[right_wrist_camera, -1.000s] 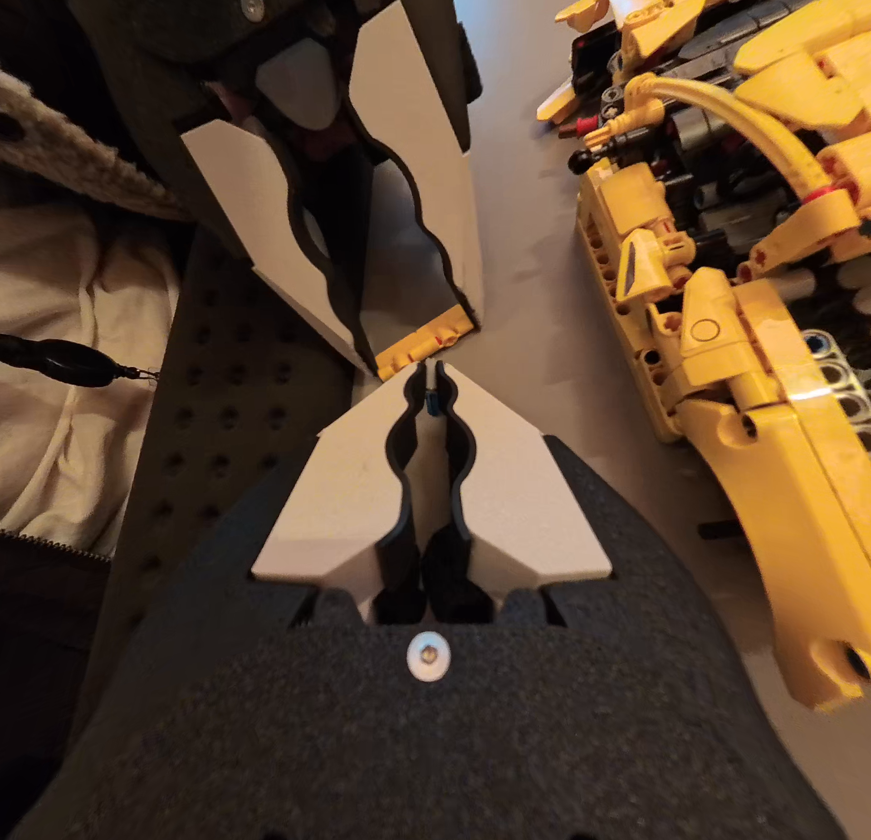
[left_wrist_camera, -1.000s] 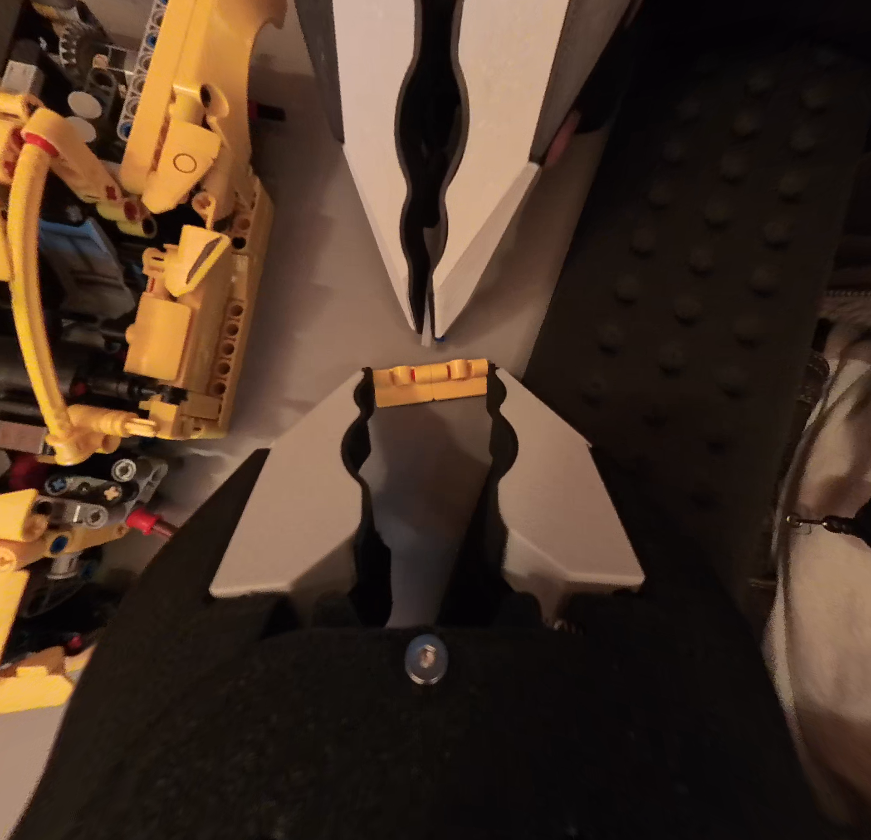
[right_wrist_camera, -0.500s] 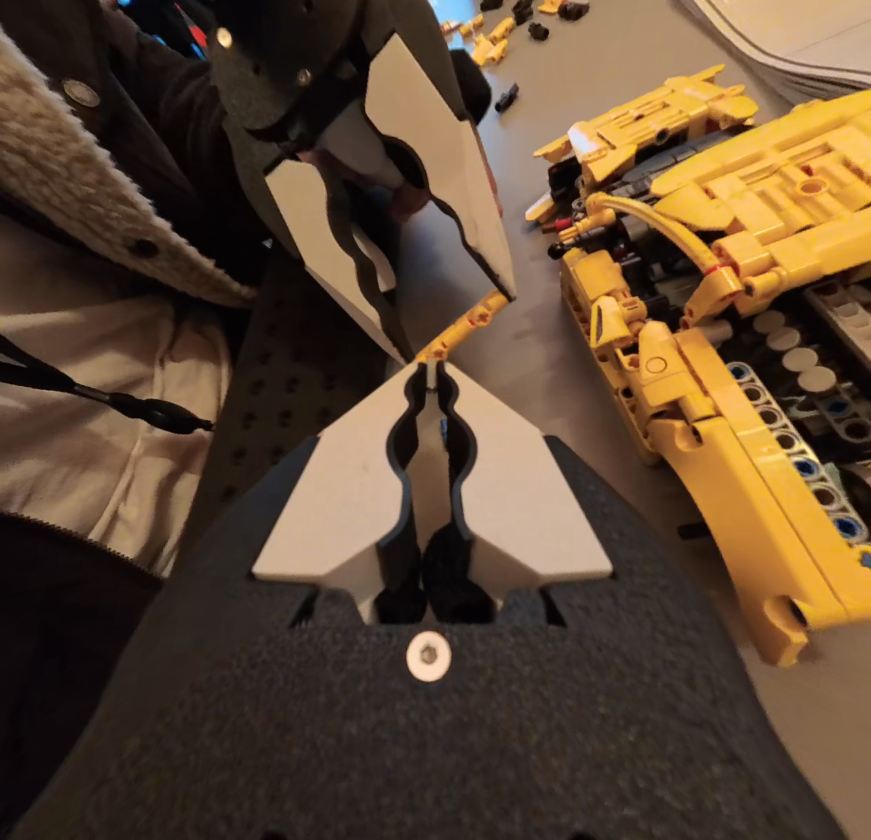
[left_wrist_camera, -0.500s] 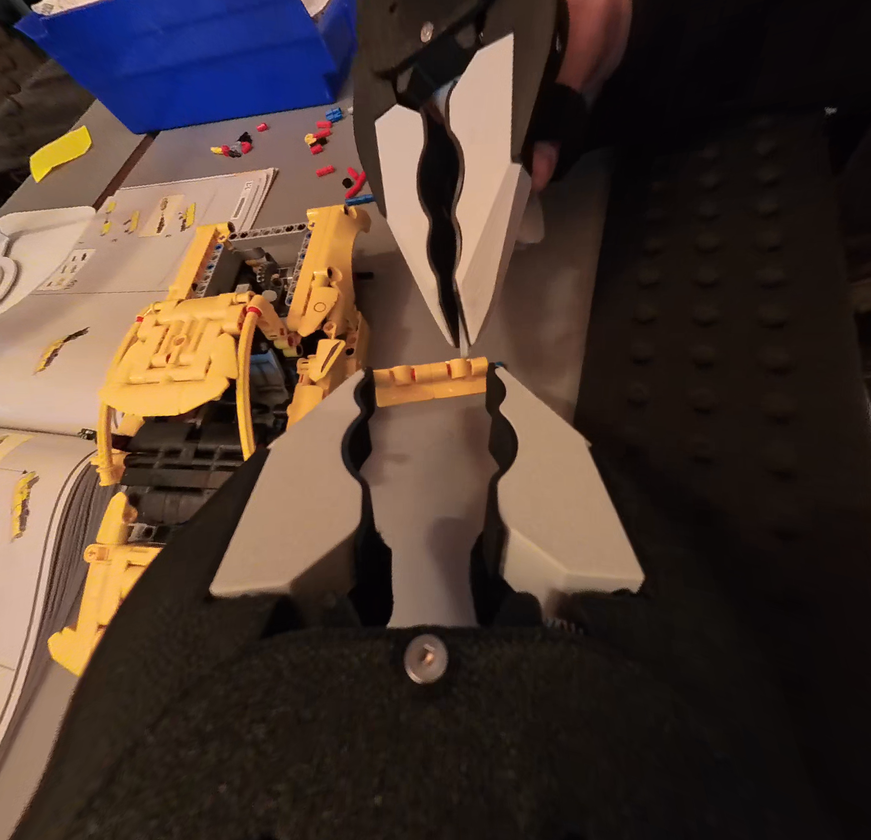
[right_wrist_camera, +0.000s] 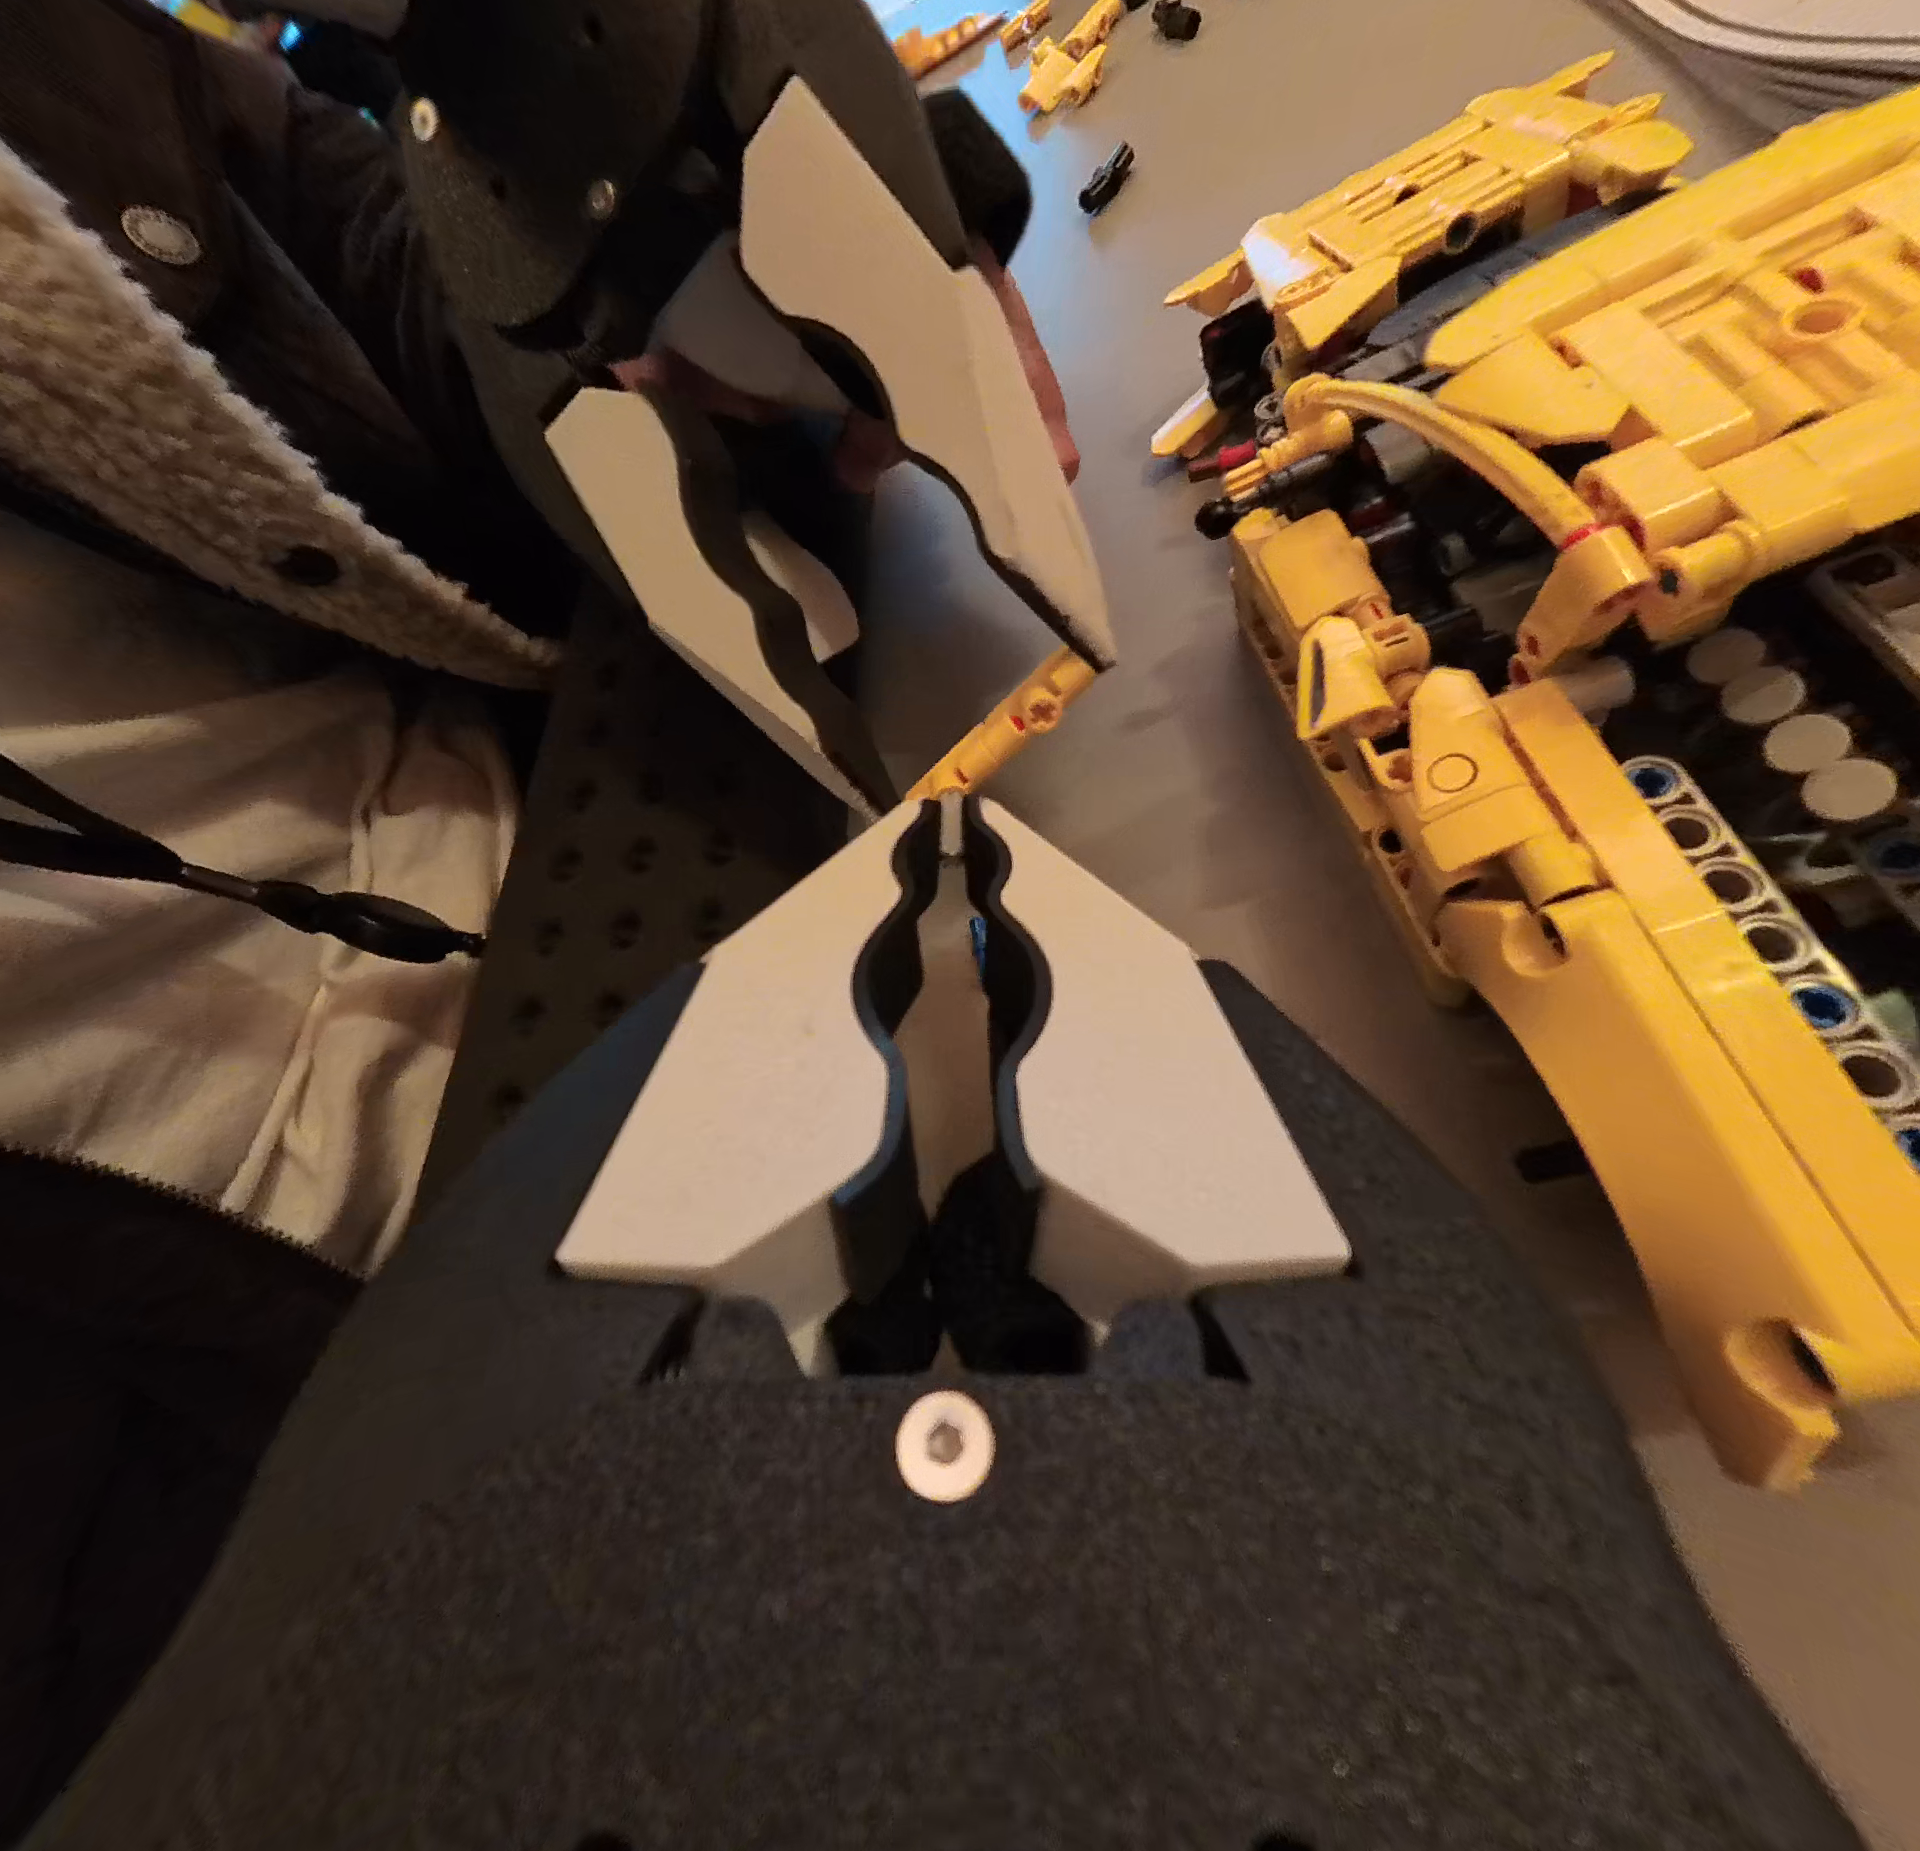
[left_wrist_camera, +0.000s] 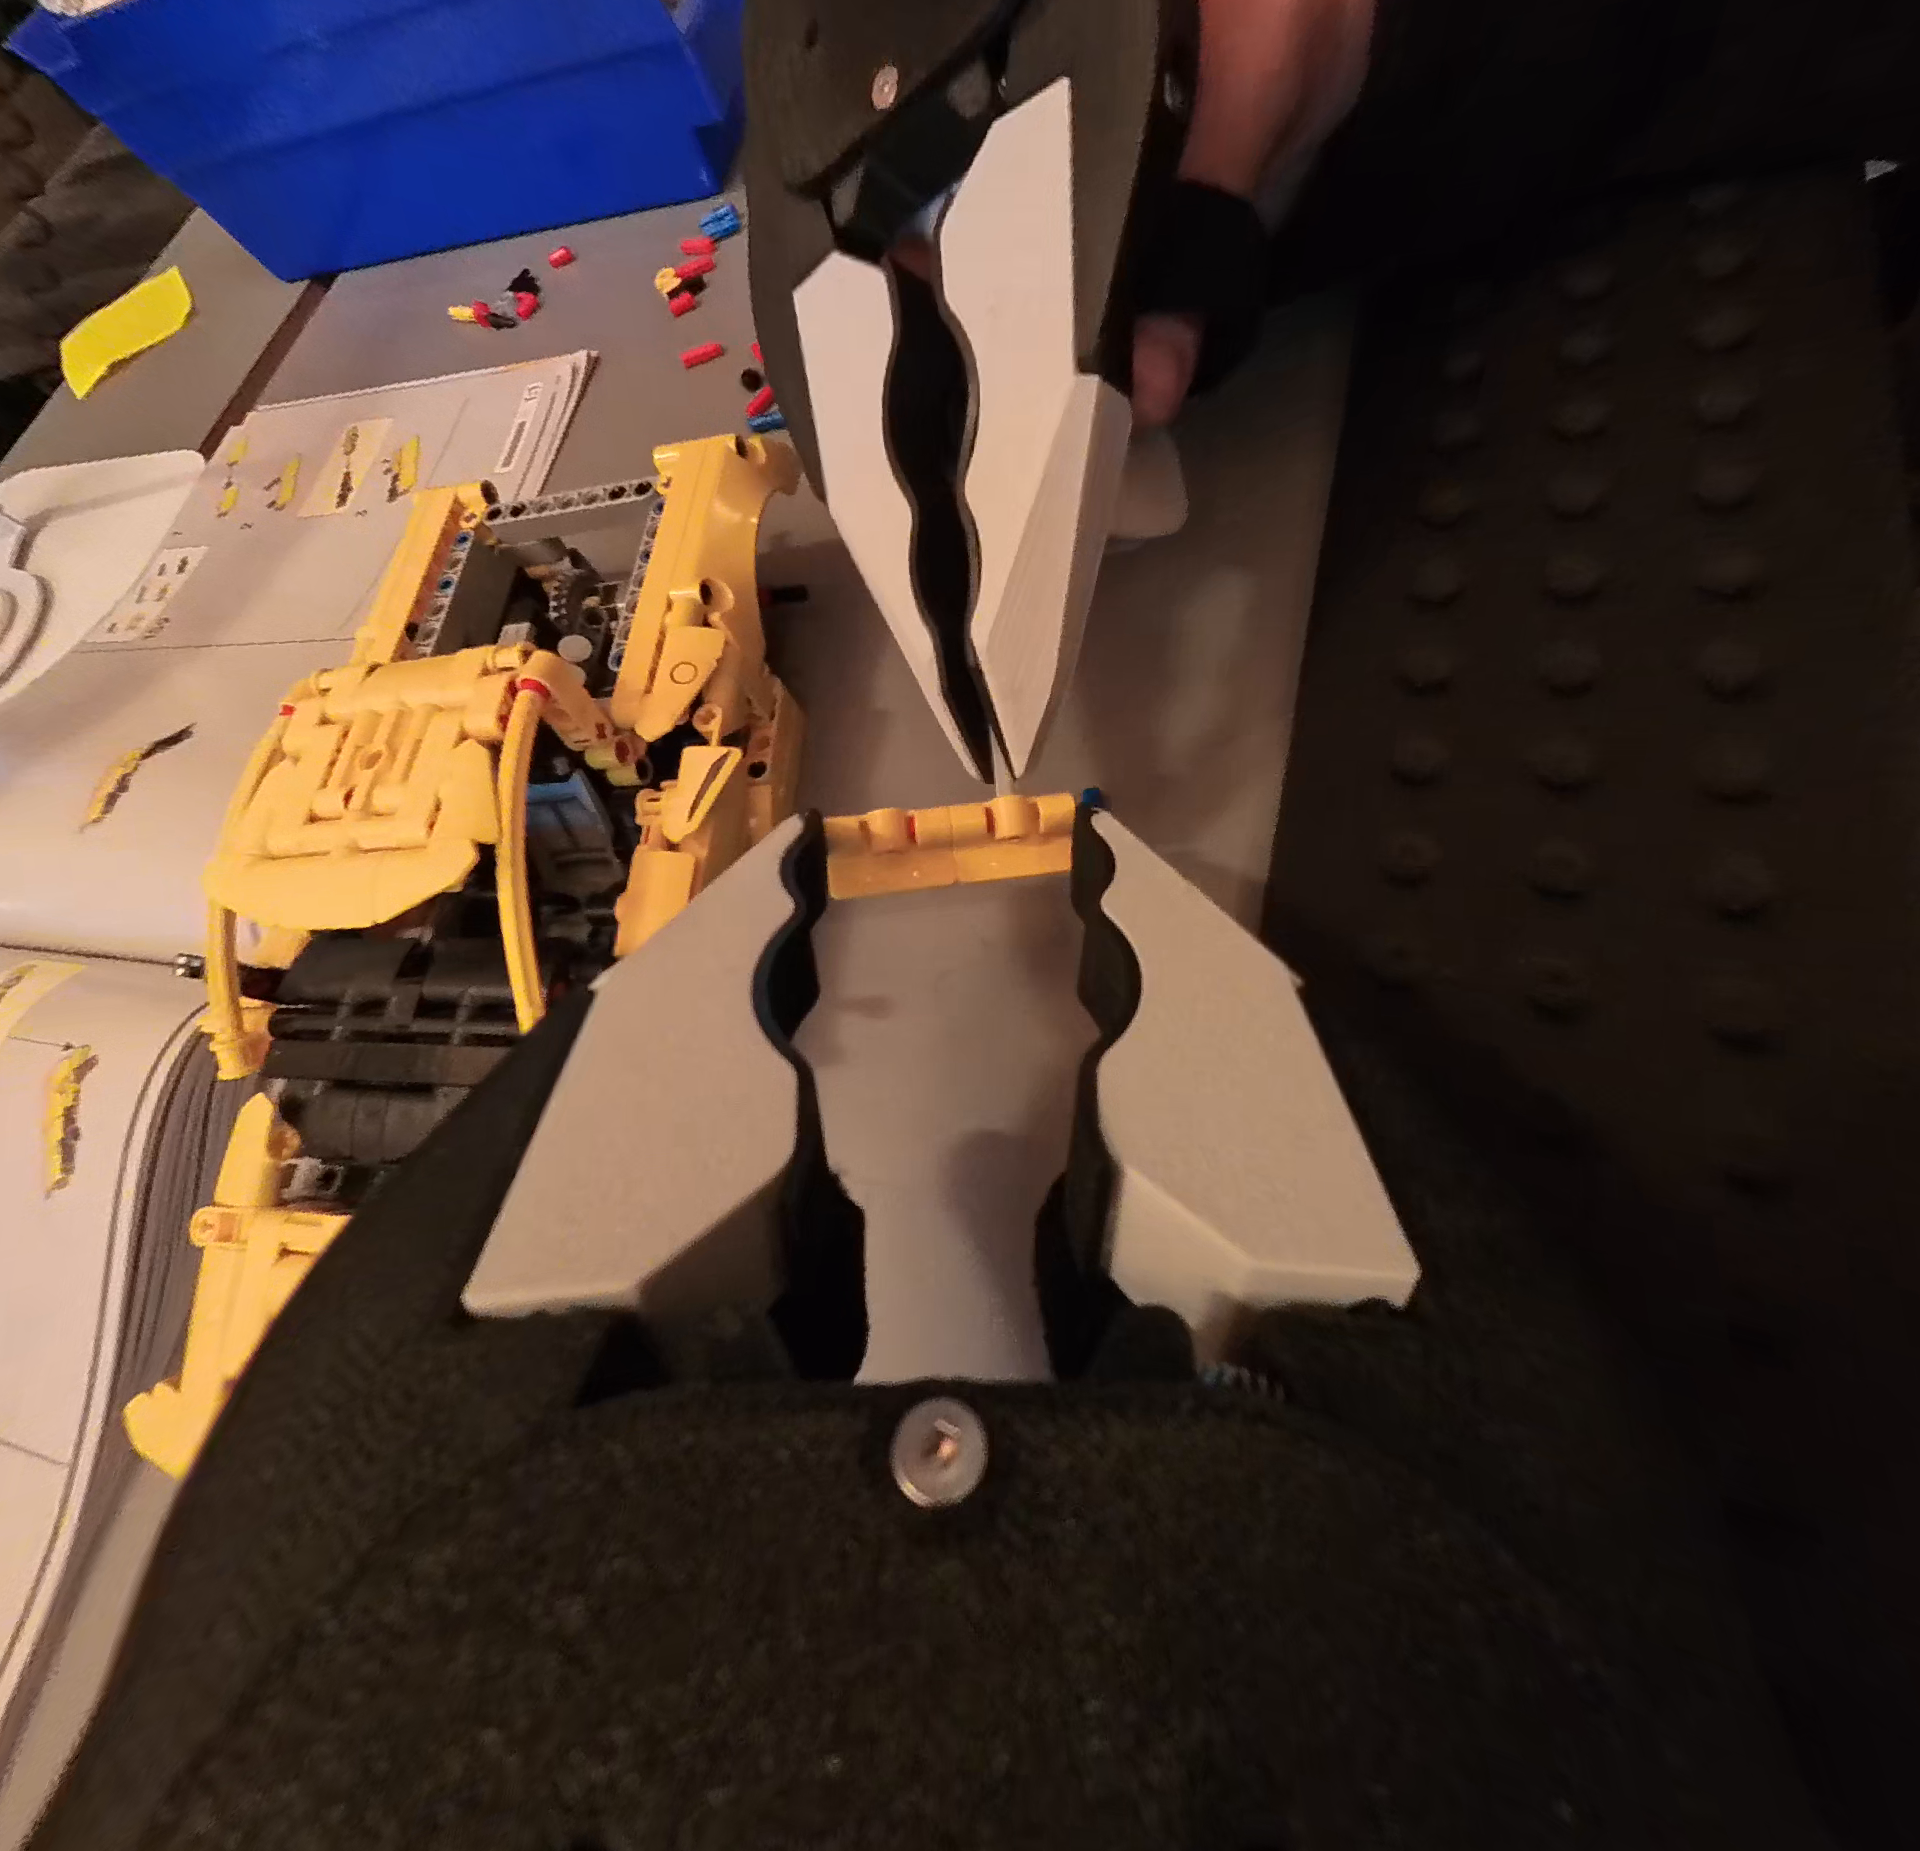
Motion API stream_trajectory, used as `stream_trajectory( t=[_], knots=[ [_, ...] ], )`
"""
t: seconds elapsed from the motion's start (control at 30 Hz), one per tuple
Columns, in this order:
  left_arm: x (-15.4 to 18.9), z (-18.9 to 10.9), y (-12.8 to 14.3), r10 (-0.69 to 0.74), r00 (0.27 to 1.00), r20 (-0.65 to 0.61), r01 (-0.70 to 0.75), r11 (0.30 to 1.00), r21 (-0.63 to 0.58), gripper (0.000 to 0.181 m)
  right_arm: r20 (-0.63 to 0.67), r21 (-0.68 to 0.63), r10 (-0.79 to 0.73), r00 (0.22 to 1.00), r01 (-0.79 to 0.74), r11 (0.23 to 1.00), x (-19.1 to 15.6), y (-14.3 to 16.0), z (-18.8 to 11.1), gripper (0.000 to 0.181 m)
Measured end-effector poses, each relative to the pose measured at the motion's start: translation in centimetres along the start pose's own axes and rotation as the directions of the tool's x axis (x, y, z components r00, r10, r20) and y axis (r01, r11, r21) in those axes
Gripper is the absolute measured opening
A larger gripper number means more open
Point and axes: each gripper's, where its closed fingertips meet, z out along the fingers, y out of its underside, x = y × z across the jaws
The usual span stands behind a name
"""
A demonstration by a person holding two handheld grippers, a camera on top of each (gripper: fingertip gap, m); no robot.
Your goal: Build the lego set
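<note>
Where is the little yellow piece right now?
In the left wrist view, the little yellow piece is clamped crosswise between the left gripper's fingertips, right of the yellow model.

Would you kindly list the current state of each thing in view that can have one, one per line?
left gripper: shut on the yellow beam, holding it by its ends.
right gripper: shut on a small pale pin, tip at the beam.
yellow beam: held off the table, crosswise between the left fingers.
pale pin: pinched upright, touching the beam.
yellow lego car: partly built, resting on the table.
instruction booklet: lying flat.
</note>
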Motion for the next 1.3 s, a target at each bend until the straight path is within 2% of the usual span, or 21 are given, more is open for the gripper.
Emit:
stream_trajectory(
  t=[0.1, 0.27, 0.33, 0.57, 0.9, 1.03, 1.3],
  knots=[
    [0.0, 0.0, 0.0, 0.035, 0.999, 0.028, -0.035, 0.999, -0.006, 0.047, 0.032, 0.021, 0.05, 0.998, -0.051, 0.998, 0.0, -0.1, -0.1, 0.004],
    [-0.8, -1.2, -1.9, -0.034, 0.999, 0.04, 0.029, 0.993, 0.116, 0.047, 0.153, 0.163, 0.115, 0.982, -0.14, 0.977, -0.8, -2.3, -1.2, 0.003],
    [-1.0, -1.5, -2.3, -0.055, 0.998, 0.042, 0.049, 0.988, 0.144, 0.047, 0.16, 0.187, 0.112, 0.981, -0.141, 0.972, -0.9, -2.7, -1.4, 0.003],
    [-1.7, -1.6, -2.5, -0.119, 0.992, 0.05, 0.109, 0.98, 0.169, 0.047, 0.091, 0.22, 0.076, 0.993, -0.094, 0.971, -0.4, -3.3, -1.7, 0.004],
    [-2.1, -1.9, -2.7, -0.12, 0.99, 0.079, 0.104, 0.977, 0.185, 0.047, 0.123, 0.224, 0.111, 0.986, -0.137, 0.965, -0.4, -3.4, -1.5, 0.012],
    [-2.2, -1.8, -2.7, -0.093, 0.99, 0.109, 0.073, 0.982, 0.175, 0.048, 0.181, 0.214, 0.164, 0.97, -0.202, 0.956, -0.8, -3.5, -1.1, 0.02],
    [-2.8, -1.7, -2.2, -0.067, 0.979, 0.191, 0.044, 0.991, 0.123, 0.048, 0.14, 0.205, 0.229, 0.963, -0.255, 0.945, 0.2, -3.5, -0.6, 0.009]
  ],
)
